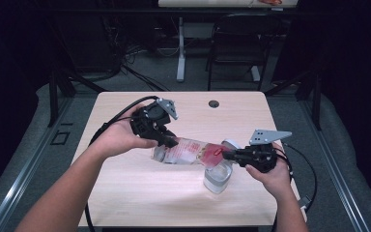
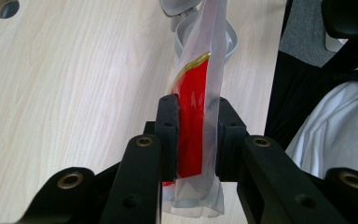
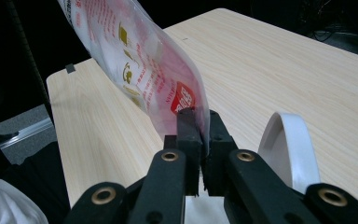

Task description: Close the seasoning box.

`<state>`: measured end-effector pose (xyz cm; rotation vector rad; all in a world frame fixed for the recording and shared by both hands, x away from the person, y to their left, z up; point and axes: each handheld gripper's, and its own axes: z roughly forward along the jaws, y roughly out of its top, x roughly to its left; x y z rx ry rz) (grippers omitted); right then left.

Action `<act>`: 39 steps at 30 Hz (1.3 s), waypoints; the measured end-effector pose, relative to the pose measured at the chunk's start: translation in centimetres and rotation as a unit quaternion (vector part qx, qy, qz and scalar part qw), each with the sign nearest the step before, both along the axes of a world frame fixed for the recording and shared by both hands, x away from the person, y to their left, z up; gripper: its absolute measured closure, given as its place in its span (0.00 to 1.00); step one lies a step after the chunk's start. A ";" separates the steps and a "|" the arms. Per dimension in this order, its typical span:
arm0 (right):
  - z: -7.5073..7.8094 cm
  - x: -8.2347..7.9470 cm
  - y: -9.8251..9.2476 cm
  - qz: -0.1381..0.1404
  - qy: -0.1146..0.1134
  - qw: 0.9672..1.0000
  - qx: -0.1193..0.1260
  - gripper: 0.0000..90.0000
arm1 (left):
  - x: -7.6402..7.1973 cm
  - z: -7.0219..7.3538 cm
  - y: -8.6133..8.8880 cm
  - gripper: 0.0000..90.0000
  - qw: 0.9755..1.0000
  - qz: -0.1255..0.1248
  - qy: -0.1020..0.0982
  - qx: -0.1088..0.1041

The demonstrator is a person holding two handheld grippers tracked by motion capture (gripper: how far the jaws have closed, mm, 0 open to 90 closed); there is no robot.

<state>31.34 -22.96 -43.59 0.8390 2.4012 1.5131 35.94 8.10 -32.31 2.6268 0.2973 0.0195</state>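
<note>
A clear plastic pouch (image 1: 186, 151) with red print hangs stretched between both grippers above the table. My left gripper (image 1: 171, 141) is shut on its left end; in the left gripper view the jaws (image 2: 196, 135) pinch the red and clear pouch (image 2: 200, 79). My right gripper (image 1: 227, 154) is shut on the pouch's right end, and in the right gripper view (image 3: 200, 135) the pouch (image 3: 140, 60) rises away to the upper left. A clear tub (image 1: 217, 178) stands on the table just under the right end of the pouch, with a white lid (image 1: 231, 143) behind it.
The light wooden table (image 1: 125, 193) has a round cable hole (image 1: 214, 104) at its far edge. A black chair (image 1: 236, 38) and a desk leg stand on the floor beyond. The white lid (image 3: 291, 149) stands on edge close beside my right jaws.
</note>
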 end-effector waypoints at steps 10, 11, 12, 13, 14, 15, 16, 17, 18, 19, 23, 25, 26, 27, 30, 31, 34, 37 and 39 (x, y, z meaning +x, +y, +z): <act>-0.1 0.0 0.0 0.000 0.001 1.000 -0.002 0.98 | 0.1 0.2 -0.2 0.84 1.000 -0.002 -0.001 0.002; -0.1 0.0 0.0 0.000 0.001 1.000 -0.001 0.98 | 0.1 0.2 -0.3 0.84 1.000 -0.004 -0.003 0.005; -0.1 0.0 0.0 -0.001 0.001 1.000 -0.002 0.98 | 0.1 0.3 -0.4 0.84 1.000 -0.002 -0.001 0.003; -0.1 0.0 0.0 -0.001 0.001 1.000 -0.002 0.98 | 0.1 0.3 -0.4 0.84 1.000 -0.002 -0.001 0.003; -0.1 0.0 0.0 -0.002 0.002 1.000 -0.002 0.98 | 0.1 0.3 -0.4 0.84 1.000 -0.002 -0.002 0.003; -0.1 0.0 0.0 -0.002 0.002 1.000 -0.002 0.98 | 0.1 0.3 -0.4 0.84 1.000 -0.003 -0.002 0.003; -0.1 0.1 -0.1 -0.001 0.002 1.000 -0.004 0.98 | 0.1 0.3 -0.4 0.84 1.000 -0.003 -0.002 0.003; -0.1 0.1 -0.1 -0.001 0.002 1.000 -0.003 0.98 | 0.1 0.3 -0.5 0.84 1.000 -0.003 -0.002 0.003; -0.1 0.1 -0.1 -0.002 0.002 1.000 -0.004 0.98 | 0.2 0.4 -0.5 0.84 1.000 -0.004 -0.003 0.004; -0.1 0.1 -0.1 -0.002 0.002 1.000 -0.003 0.97 | 0.2 0.4 -0.5 0.84 1.000 -0.005 -0.003 0.004; -0.1 0.1 0.0 -0.002 0.003 1.000 -0.001 0.97 | 0.2 0.4 -0.5 0.84 1.000 -0.005 -0.005 0.004; -0.1 0.1 0.0 -0.002 0.003 1.000 -0.001 0.97 | 0.2 0.4 -0.6 0.84 1.000 -0.007 -0.004 0.006; -0.1 0.1 0.0 -0.002 0.003 1.000 -0.001 0.97 | 0.2 0.5 -0.6 0.84 1.000 -0.007 -0.004 0.006; -0.1 0.1 0.0 -0.002 0.003 1.000 -0.001 0.97 | 0.2 0.5 -0.6 0.84 1.000 -0.007 -0.004 0.006; -0.2 0.1 0.0 -0.002 0.003 1.000 -0.002 0.97 | 0.2 0.5 -0.7 0.84 1.000 -0.006 -0.003 0.006; -0.2 0.1 0.0 -0.004 0.003 1.000 -0.002 0.97 | 0.1 0.5 -0.8 0.84 1.000 -0.005 -0.003 0.004; -0.2 0.1 -0.1 -0.004 0.003 1.000 -0.002 0.97 | 0.2 0.5 -0.8 0.85 1.000 -0.005 -0.003 0.004; -0.2 0.1 0.0 -0.003 0.003 1.000 -0.002 0.97 | 0.2 0.5 -0.8 0.85 1.000 -0.005 -0.003 0.003; -0.2 0.1 0.0 -0.003 0.003 1.000 -0.002 0.97 | 0.2 0.5 -0.8 0.85 1.000 -0.006 -0.004 0.004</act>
